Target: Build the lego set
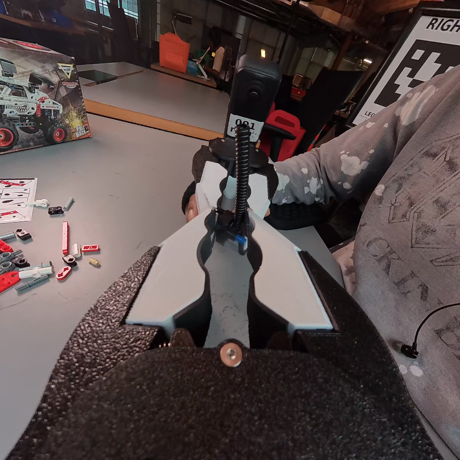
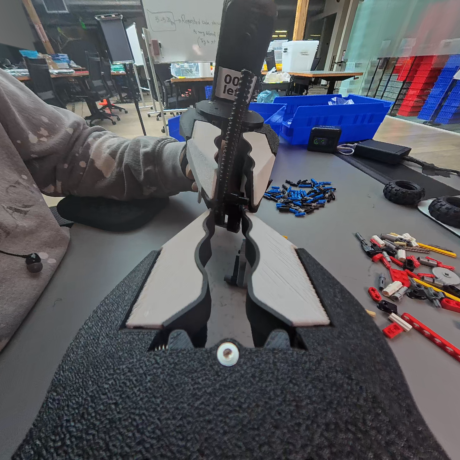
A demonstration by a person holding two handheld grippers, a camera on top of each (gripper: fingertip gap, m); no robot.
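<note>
Partly built Lego assembly [image 1: 230, 231]: black pieces with a blue pin and a long black ridged rod [image 1: 242, 174] standing upward, held above the grey desk [image 1: 139, 179] between the two claws, which meet tip to tip. Left claw [image 1: 230, 225]: fingers narrowed and pinching the lower end of the assembly. Right claw [image 2: 227, 219]: fingers likewise drawn in and gripping the black base of the same assembly, with a further small black piece [image 2: 236, 271] showing between its fingers. Lego set box [image 1: 37, 94]: stands on the desk beyond the assembly, in the left wrist view. Sticker sheet [image 1: 17, 199] and loose red, grey and black parts [image 1: 37, 263]: near that box. Pile of blue and black pins [image 2: 301, 196]: on the desk just beyond the assembly in the right wrist view. Two black tyres [image 2: 403, 192]: farther from the assembly than the pins. Mixed parts heap [image 2: 408, 271]: near the tyres.
</note>
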